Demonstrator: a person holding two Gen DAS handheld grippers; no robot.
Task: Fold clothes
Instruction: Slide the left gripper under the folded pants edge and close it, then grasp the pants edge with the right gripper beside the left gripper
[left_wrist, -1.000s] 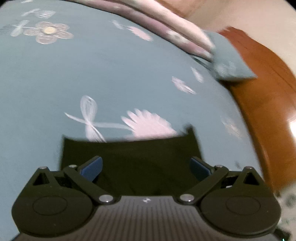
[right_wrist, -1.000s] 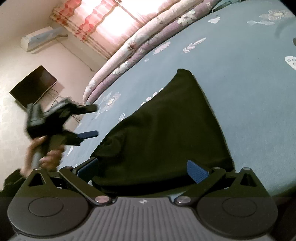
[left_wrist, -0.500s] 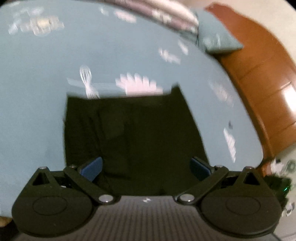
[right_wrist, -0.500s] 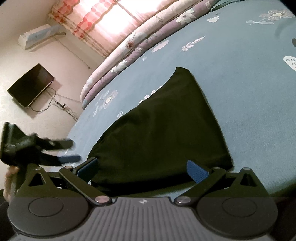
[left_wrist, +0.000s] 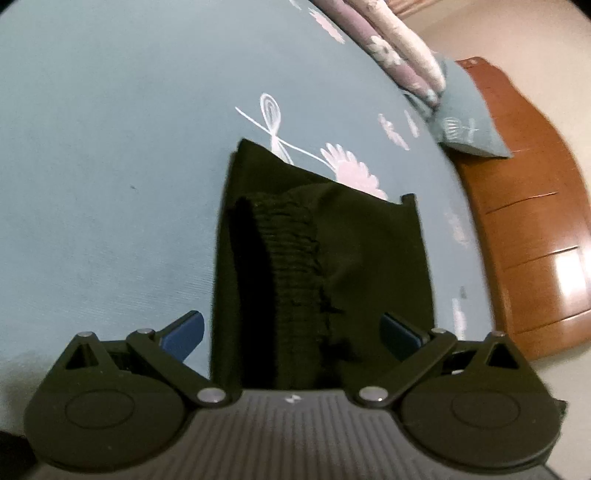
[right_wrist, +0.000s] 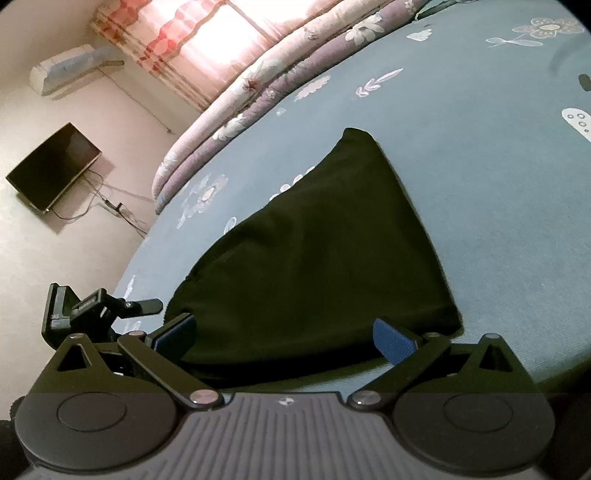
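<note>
Left wrist view: black garment (left_wrist: 325, 258) lying flat on blue floral bedsheet (left_wrist: 110, 147), ribbed elastic waistband (left_wrist: 291, 254) exposed on top. Left gripper (left_wrist: 291, 332) wide open, gripping nothing, pads either side of garment's near end. Wooden headboard (left_wrist: 535, 240) at right.

Right wrist view: same garment (right_wrist: 314, 266) spread on sheet. Right gripper (right_wrist: 284, 334) wide open, empty, at near edge. Left gripper (right_wrist: 147, 306) visible at left.

The left tongs (left_wrist: 291, 334) stand spread wide, blue pads well apart, gripping nothing. The right tongs (right_wrist: 282, 334) are equally wide, their pads clear of each other; the left tongs show just beside their left finger.
</note>
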